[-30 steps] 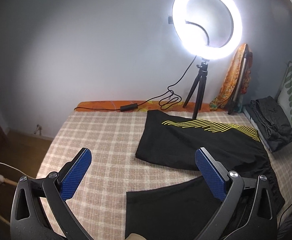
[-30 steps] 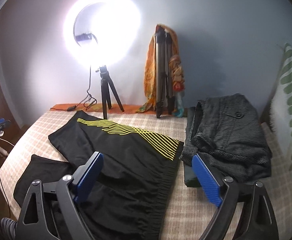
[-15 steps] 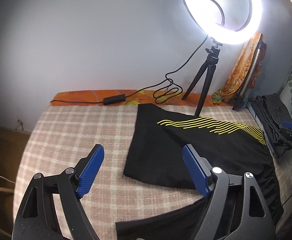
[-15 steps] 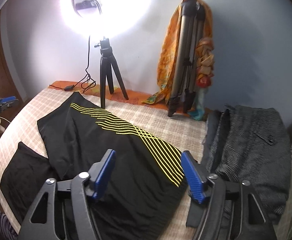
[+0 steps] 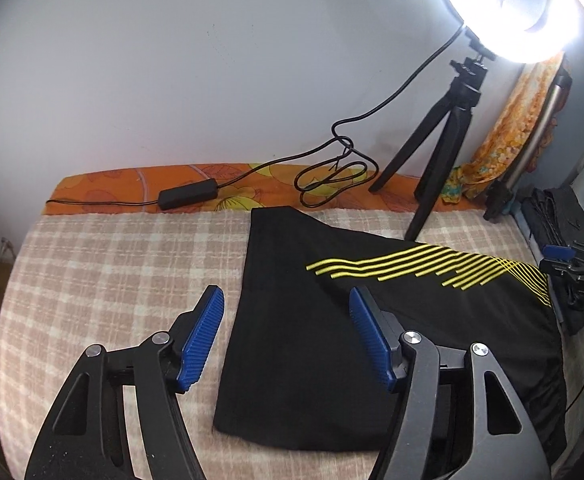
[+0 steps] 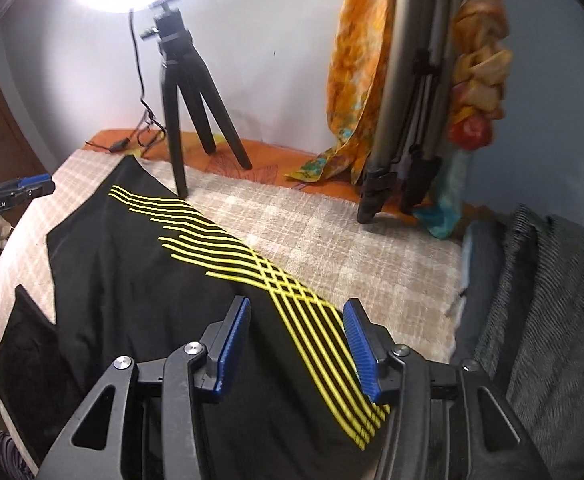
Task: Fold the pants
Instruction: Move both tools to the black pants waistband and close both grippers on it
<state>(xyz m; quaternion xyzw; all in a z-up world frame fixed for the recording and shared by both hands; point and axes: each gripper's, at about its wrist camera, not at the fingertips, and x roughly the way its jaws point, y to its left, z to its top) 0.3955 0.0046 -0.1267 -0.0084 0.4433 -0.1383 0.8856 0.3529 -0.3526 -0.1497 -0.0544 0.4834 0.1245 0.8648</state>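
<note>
The black pants (image 5: pixel 392 320) are spread flat on the checked bed (image 5: pixel 111 272), lit by a ring light (image 5: pixel 508 8) against the wall. Both the left gripper (image 5: pixel 287 320) and right gripper (image 6: pixel 296 324) have just been narrowing, fingers released, nothing gripped.

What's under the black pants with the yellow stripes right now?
The black pants lie on a checked blanket spread over the bed. One ring-light tripod leg stands at their far edge. Whatever the cloth itself covers is hidden.

Black pants (image 5: pixel 332 344) with yellow lines (thin ones), on a tan checked blanket (image 5: pixel 111 264); blue pads (image 6: pixel 231 344).
</note>
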